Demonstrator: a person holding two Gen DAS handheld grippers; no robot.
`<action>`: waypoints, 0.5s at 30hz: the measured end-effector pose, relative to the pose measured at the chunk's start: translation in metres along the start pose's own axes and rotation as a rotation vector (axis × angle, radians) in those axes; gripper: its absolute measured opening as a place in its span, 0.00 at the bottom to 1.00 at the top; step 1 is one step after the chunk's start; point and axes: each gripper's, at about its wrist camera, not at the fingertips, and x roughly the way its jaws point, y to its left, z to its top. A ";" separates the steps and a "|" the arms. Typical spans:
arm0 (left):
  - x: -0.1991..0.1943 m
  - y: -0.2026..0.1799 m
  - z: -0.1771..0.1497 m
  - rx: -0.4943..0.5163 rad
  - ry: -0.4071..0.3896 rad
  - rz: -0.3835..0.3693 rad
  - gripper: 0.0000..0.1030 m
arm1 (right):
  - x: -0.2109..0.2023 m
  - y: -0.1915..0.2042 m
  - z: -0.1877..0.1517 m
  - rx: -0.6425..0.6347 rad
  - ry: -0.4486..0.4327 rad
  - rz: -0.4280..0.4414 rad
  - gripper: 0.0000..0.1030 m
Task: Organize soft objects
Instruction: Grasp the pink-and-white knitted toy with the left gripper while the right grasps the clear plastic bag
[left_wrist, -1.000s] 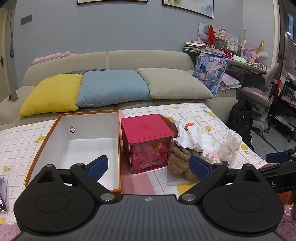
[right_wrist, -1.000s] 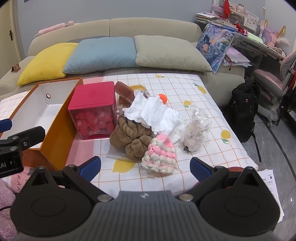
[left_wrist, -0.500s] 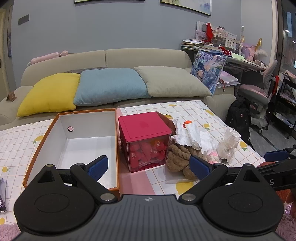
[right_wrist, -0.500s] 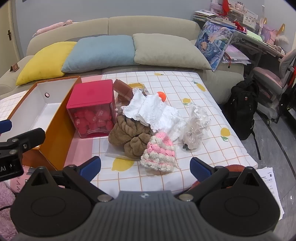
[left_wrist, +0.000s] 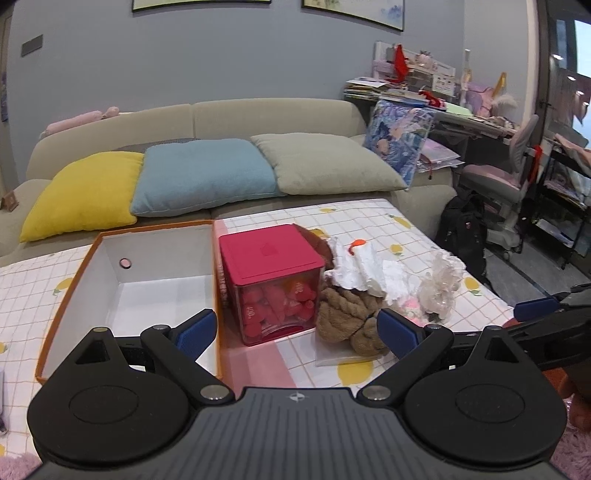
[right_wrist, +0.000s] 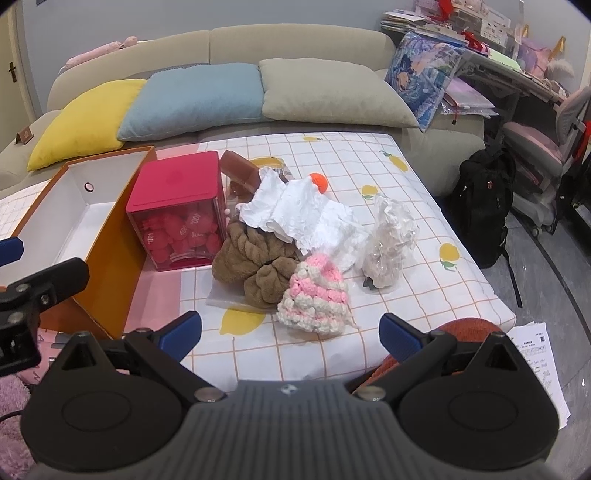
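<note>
A heap of soft things lies on the checked table cover: a brown knitted piece (right_wrist: 255, 258) (left_wrist: 351, 314), a white crumpled cloth (right_wrist: 299, 214) (left_wrist: 362, 269), a pink-and-white crocheted hat (right_wrist: 314, 299) and a clear crinkled bag (right_wrist: 388, 243) (left_wrist: 439, 288). An open orange box with a white inside (left_wrist: 155, 291) (right_wrist: 66, 218) stands at the left. My left gripper (left_wrist: 295, 328) is open, low in front of the box and the red container. My right gripper (right_wrist: 290, 328) is open, just short of the crocheted hat, holding nothing.
A red lidded container (left_wrist: 271, 280) (right_wrist: 177, 210) stands between box and heap. A brown block (right_wrist: 240, 173) and an orange ball (right_wrist: 318, 181) lie behind the cloth. A sofa with yellow, blue and grey cushions (right_wrist: 192, 99) is behind; a black backpack (right_wrist: 484, 206) sits on the floor at right.
Both views have shifted slightly; the heap sits a little lower and closer in the right wrist view. Nothing on the table has moved and both grippers stay open.
</note>
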 end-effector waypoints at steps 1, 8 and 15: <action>0.001 0.000 0.000 0.002 0.002 -0.009 1.00 | 0.000 -0.002 0.000 0.007 0.000 0.000 0.97; 0.008 0.000 0.005 -0.005 0.010 -0.076 0.87 | 0.006 -0.013 0.001 0.047 0.010 0.021 0.97; 0.032 -0.006 0.013 0.021 0.084 -0.176 0.75 | 0.025 -0.025 0.005 0.054 0.065 0.079 0.78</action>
